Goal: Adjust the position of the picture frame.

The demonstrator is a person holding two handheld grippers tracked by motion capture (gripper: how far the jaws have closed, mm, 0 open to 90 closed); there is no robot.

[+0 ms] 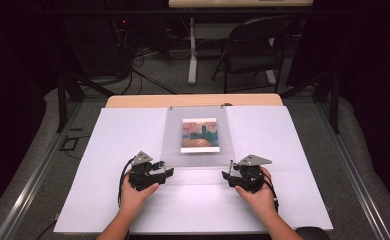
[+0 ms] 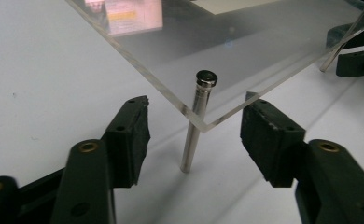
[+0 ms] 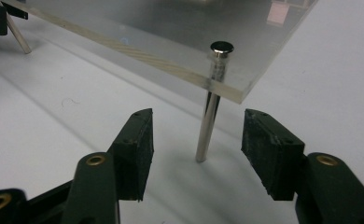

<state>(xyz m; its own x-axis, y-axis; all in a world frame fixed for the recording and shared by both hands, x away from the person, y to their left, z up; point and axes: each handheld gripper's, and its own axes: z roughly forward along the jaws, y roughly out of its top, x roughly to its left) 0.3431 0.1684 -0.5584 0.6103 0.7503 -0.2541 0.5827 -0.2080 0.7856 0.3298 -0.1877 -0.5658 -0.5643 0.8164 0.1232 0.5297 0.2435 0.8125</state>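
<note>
High view: left gripper (image 1: 166,169) and right gripper (image 1: 227,173) sit at the two near corners of the clear sheet (image 1: 198,150), which lies over a picture (image 1: 199,135) on the white board (image 1: 108,150), likely so both corners get handled evenly.

Left gripper view: jaws wide, nothing pinched; metal pin (image 2: 196,122) stands between them, propping the sheet corner.

Right gripper view: jaws wide too, the second pin (image 3: 211,107) centred just ahead, untouched.

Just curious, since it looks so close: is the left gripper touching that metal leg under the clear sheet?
Apart. In the left gripper view, the left gripper stands open, white table showing between the metal leg and each pad.
</note>
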